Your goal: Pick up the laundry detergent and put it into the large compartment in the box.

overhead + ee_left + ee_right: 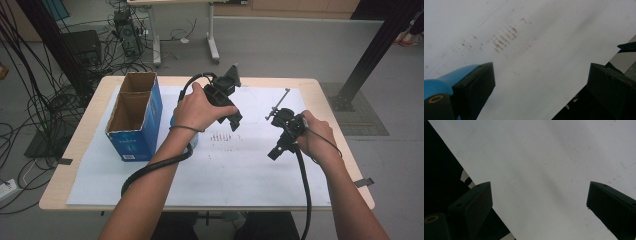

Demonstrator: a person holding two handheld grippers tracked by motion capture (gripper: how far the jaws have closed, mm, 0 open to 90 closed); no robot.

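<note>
Blue object (439,81), partly hidden, lay on the white sheet (250,170) just beside the left gripper (233,111) and near the cardboard box (135,117). Both grippers hung spread, empty; right gripper (278,148) apart. Best approach, likely: lower left jaws squarely astride it before closing.

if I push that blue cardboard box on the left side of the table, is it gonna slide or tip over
The blue cardboard box looks open-topped with both compartments apparently empty, so it is probably light and would slide easily on the smooth white sheet. It stands fairly tall, so a push near its rim might tip it. Thin walls may flex under a squeeze.
</note>
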